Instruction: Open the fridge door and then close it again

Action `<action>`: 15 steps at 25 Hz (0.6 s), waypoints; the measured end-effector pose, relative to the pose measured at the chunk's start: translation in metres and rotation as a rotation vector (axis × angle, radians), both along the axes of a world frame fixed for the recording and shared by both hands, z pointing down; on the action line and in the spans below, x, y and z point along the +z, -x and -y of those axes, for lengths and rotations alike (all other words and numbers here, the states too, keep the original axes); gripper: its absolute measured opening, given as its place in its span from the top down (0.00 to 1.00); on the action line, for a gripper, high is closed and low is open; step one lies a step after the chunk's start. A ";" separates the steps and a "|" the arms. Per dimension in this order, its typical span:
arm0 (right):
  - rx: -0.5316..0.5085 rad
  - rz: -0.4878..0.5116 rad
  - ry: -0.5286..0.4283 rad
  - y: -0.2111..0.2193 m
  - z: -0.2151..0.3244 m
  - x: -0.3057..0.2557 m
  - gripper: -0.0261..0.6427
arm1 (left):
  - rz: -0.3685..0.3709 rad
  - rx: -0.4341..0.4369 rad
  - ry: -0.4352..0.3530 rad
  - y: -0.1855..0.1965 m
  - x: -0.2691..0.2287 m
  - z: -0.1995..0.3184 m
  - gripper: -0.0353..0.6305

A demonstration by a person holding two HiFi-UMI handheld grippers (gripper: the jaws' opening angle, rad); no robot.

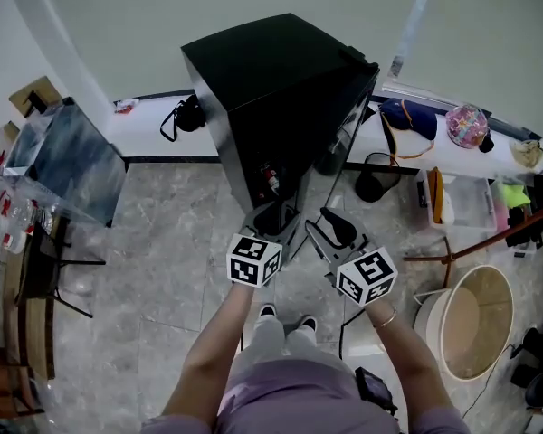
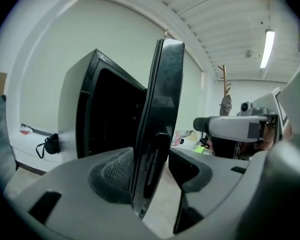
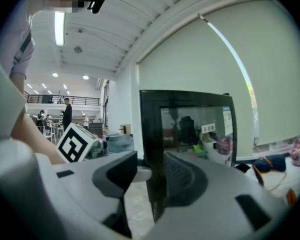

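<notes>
A black mini fridge (image 1: 271,70) stands against the white ledge, its glass door (image 1: 344,143) swung open toward me. The door's free edge runs down between both grippers. My left gripper (image 1: 279,222) straddles that edge (image 2: 165,94). Its left pad lies close to the inner face, its right pad stands clear, so it is open (image 2: 152,169). From the other side, my right gripper (image 1: 328,233) has the door frame (image 3: 152,134) between its jaws, which look closed on it (image 3: 150,171). The fridge's dark inside (image 2: 110,114) shows past the door.
A glass-topped table (image 1: 63,161) stands at the left. A black bag (image 1: 185,116) lies on the ledge beside the fridge. To the right are a black bin (image 1: 376,177), a clear box (image 1: 466,202), a wooden stand (image 1: 489,242) and a round tub (image 1: 475,319).
</notes>
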State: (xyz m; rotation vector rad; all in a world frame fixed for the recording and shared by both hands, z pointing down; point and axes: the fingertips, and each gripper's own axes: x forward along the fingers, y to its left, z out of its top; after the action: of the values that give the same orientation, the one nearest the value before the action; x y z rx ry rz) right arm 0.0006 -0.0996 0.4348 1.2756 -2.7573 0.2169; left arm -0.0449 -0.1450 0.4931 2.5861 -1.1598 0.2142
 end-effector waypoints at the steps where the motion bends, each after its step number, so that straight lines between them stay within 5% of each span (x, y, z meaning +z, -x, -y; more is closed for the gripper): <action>1: 0.014 0.003 0.007 -0.003 0.001 0.002 0.72 | 0.001 -0.004 0.000 0.003 0.000 0.003 0.63; 15: 0.117 0.025 0.064 -0.017 0.013 0.021 0.74 | -0.024 -0.083 0.013 0.041 0.003 0.034 0.60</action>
State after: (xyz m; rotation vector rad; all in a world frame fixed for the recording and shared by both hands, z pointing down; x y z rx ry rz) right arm 0.0173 -0.1130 0.4559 1.4281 -2.6751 0.3302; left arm -0.0857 -0.1786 0.4962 2.5168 -1.2495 0.1714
